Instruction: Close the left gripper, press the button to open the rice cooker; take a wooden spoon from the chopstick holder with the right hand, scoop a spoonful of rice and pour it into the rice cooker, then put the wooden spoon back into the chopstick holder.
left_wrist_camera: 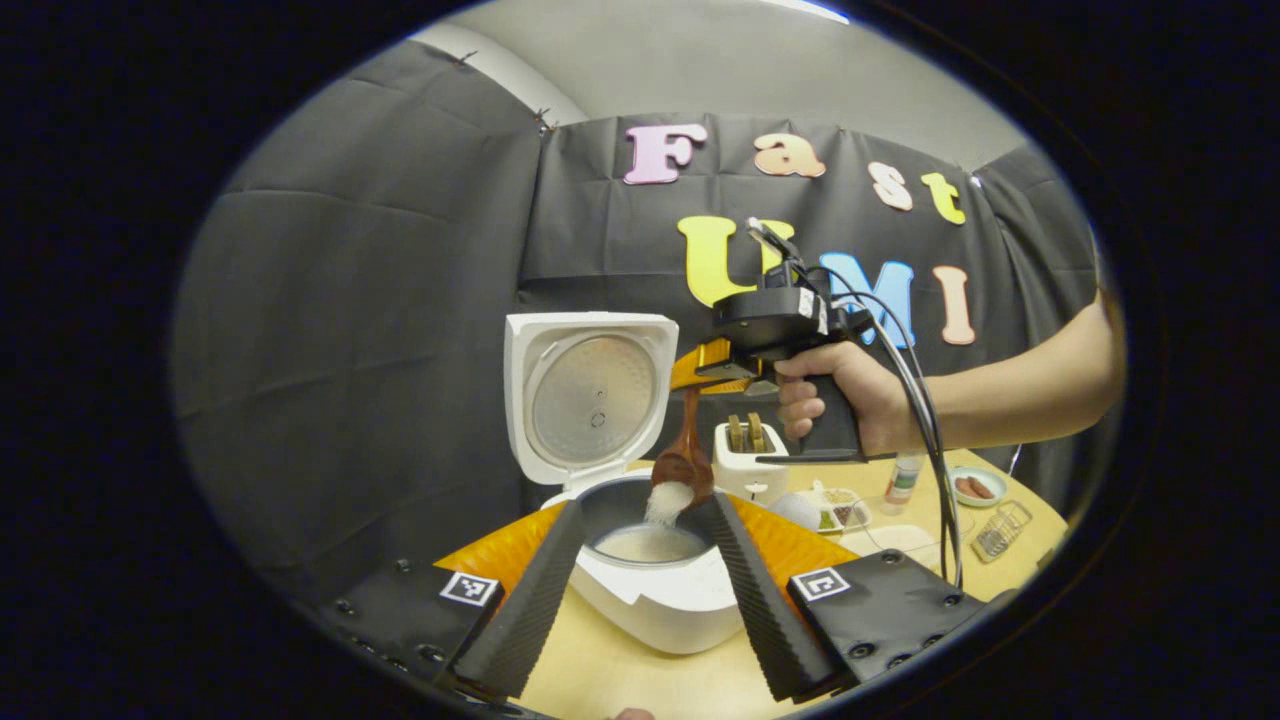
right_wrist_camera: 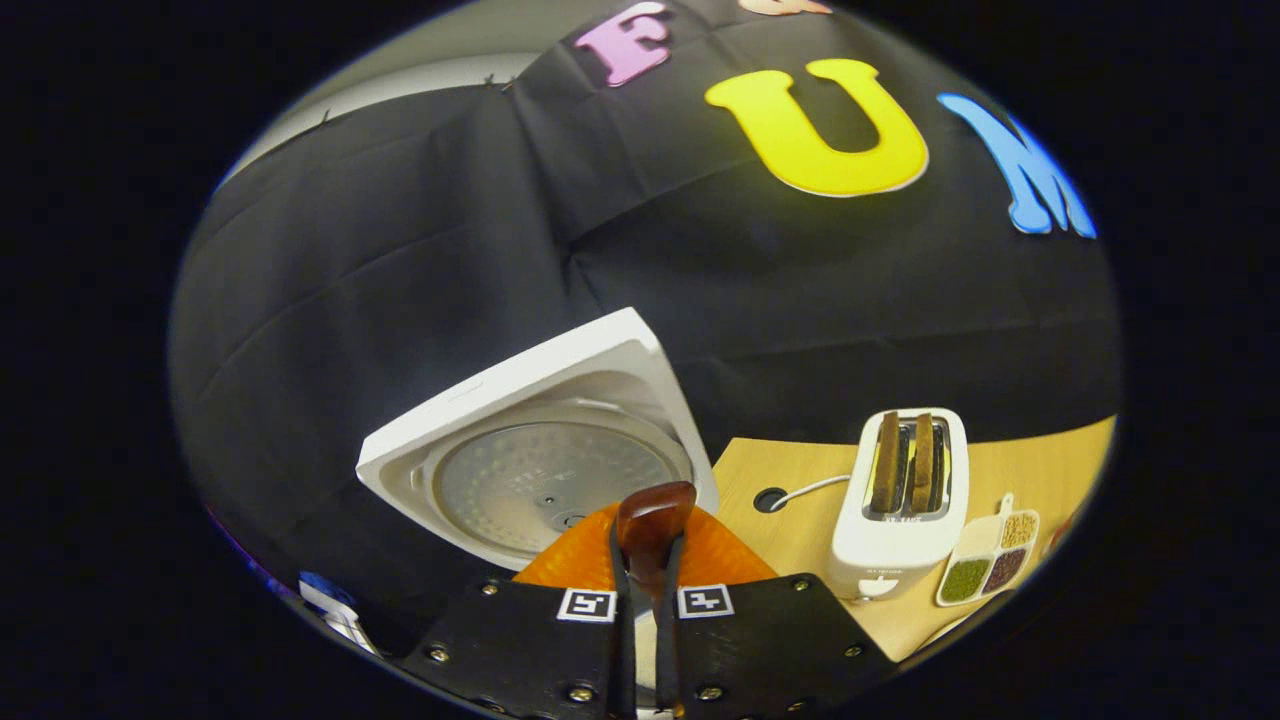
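Rice (left_wrist_camera: 668,500) was spilling from my spoon (left_wrist_camera: 684,462) into the cooker (left_wrist_camera: 655,590), whose lid (left_wrist_camera: 590,398) stood fully up, so I judged the button press and the scoop done and the pour under way; what remained was to empty the bowl and carry the spoon back to its holder. My right gripper (left_wrist_camera: 735,372), seen from the left gripper view with my hand (left_wrist_camera: 850,398) on its grip, hung above the pot with the spoon pointing down. In the right gripper view its fingers (right_wrist_camera: 668,600) sat clamped close together on the spoon's handle (right_wrist_camera: 652,525), only a thin gap left for the wood. My left gripper (left_wrist_camera: 640,585) hung low before the cooker, its fingers (left_wrist_camera: 525,600) spread wide with nothing between them, the pot showing through the gap. A toaster (right_wrist_camera: 900,495) and a divided dish (right_wrist_camera: 990,560) stood on the table (right_wrist_camera: 1040,470) to the right. I could not make out the holder anywhere, and the spoon's bowl was hidden from my right camera, so how much rice it carried I could not tell
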### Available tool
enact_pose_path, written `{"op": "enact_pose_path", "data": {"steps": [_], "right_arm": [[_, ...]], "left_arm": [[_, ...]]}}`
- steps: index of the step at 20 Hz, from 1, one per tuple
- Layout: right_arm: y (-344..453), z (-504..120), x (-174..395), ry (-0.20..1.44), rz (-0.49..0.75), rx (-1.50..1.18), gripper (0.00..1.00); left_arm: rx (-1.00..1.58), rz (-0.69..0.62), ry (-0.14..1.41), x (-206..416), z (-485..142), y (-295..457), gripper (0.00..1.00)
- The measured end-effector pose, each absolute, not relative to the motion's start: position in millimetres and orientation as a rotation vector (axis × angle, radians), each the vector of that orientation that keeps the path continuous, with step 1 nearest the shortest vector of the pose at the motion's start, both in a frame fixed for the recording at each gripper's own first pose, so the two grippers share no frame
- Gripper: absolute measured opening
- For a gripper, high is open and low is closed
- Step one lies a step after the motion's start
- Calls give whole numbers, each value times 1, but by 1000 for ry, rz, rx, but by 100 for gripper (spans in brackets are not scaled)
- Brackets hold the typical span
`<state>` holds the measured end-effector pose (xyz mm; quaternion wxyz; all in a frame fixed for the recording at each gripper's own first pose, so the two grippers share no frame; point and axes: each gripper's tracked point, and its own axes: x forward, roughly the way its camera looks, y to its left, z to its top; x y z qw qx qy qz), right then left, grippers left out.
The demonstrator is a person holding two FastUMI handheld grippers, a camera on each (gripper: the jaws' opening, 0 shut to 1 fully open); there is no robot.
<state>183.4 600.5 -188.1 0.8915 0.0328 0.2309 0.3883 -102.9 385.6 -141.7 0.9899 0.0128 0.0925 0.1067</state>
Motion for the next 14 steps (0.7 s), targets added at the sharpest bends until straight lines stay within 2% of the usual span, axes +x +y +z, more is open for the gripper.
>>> {"op": "enact_pose_path", "data": {"steps": [8,11,13,14], "right_arm": [[643,-178,135,321,973,-288,8],[644,-169,133,302,973,-287,8],[636,-165,136,333,959,-192,9],[631,-160,139,355,950,-125,8]], "left_arm": [[-13,219,192,-113,-147,394,91],[-12,224,179,-114,-141,395,91],[-21,225,173,-115,-140,396,91],[-27,224,167,-115,-139,396,88]]}}
